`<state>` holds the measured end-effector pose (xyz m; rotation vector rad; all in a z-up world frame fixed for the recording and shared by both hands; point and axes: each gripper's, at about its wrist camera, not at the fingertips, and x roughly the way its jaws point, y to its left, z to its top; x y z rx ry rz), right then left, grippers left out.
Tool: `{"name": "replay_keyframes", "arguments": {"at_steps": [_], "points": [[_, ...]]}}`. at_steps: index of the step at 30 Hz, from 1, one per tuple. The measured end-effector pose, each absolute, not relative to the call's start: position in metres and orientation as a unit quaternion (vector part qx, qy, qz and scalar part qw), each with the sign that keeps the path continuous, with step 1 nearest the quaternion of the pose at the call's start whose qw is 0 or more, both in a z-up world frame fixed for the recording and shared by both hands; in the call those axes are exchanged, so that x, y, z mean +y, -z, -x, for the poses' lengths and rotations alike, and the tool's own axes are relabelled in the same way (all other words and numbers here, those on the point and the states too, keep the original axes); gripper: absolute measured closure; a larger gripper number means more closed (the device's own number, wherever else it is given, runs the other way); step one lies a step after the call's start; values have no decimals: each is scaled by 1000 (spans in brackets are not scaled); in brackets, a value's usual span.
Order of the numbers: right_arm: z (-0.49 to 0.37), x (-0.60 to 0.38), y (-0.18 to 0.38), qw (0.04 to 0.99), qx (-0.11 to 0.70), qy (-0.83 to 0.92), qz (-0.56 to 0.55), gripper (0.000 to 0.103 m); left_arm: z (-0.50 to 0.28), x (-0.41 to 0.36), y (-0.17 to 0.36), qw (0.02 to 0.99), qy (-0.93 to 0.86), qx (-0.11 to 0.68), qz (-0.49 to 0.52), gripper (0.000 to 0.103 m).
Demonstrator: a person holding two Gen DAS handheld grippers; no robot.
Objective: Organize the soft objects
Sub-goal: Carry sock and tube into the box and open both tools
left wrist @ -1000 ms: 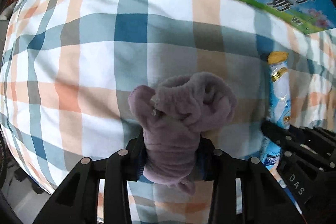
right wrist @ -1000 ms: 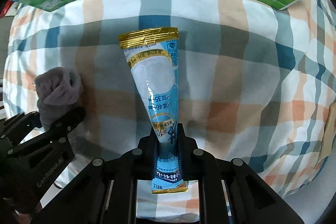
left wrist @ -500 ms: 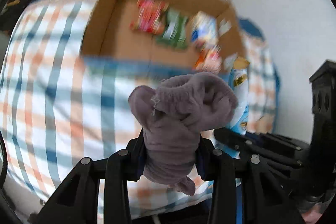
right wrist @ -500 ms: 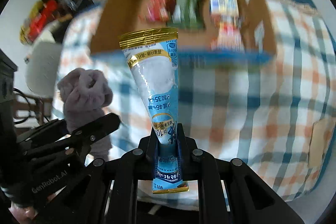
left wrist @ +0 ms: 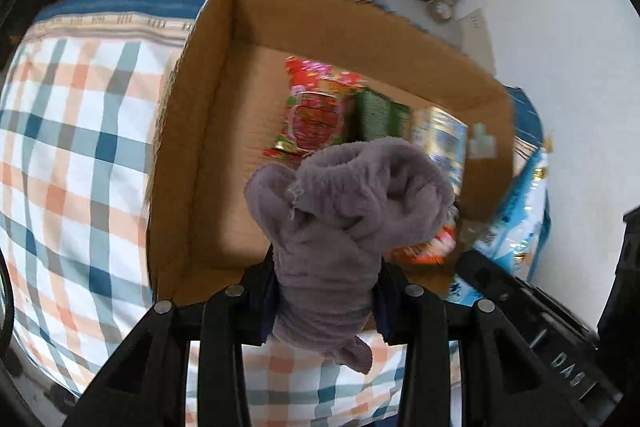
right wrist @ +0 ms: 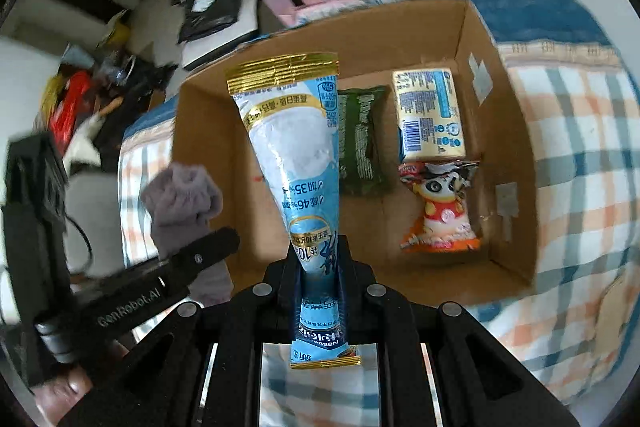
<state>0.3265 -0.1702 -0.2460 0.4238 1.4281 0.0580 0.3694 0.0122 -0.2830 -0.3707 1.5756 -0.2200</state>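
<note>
Sock (left wrist: 344,223), fuzzy mauve-grey knit, rolled into a bundle: left wrist view shows the left gripper (left wrist: 326,291) pinching it at the lower end, both black fingers pressed into the fabric. Long axis runs straight out along the fingers, rolled cuff end pointing forward and flaring wider than the clamped part, a short tail hanging below the jaws. Gripper sits above the near wall of an open cardboard box (left wrist: 192,155), angled down into it, sock head hovering over the box floor. Box is plain brown corrugated, resting on a plaid cloth (left wrist: 76,163) (blue, orange, white checks). Inside: red snack bag (left wrist: 316,111), green packet (left wrist: 380,115), both blurred. Right gripper's black body shows at the lower right edge with the blue pouch tip beside it. Right wrist view: right gripper (right wrist: 320,267) clamped on the narrow bottom of a blue-and-white tapered pouch (right wrist: 296,147), glossy film, gold crimped seal at the wide top. Its long axis follows the fingers, wide end pointing forward over the box's near-left part. Box (right wrist: 516,163) holds the green packet (right wrist: 362,139), a yellow-blue wrapped block (right wrist: 430,119) and an orange cartoon bag (right wrist: 440,211), all lying flat. Left gripper (right wrist: 208,247) with the sock (right wrist: 180,203) sits left of the pouch, at the box's left wall.
</note>
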Motion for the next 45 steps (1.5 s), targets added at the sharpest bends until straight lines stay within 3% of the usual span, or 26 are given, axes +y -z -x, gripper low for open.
{"name": "replay_keyframes", "arguments": {"at_steps": [6, 17, 23, 26, 31, 36, 45], "points": [[-355, -185, 308, 698, 664, 12, -267, 88, -387, 12, 326, 662, 81, 727, 163, 68], [-377, -193, 368, 671, 685, 46, -279, 85, -389, 1, 359, 640, 73, 755, 123, 66], [-381, -193, 375, 669, 692, 34, -268, 54, -387, -3, 353, 646, 73, 752, 107, 57], [-381, -193, 370, 678, 692, 34, -247, 50, -388, -11, 343, 654, 72, 746, 98, 46], [-366, -193, 347, 702, 685, 37, -191, 28, -384, -18, 323, 677, 61, 730, 78, 19], [-352, -198, 327, 731, 668, 59, -127, 4, -364, -15, 300, 707, 52, 703, 64, 7], [-322, -198, 309, 753, 653, 68, -55, 0, -327, 4, 265, 751, 39, 658, 50, 5]]}}
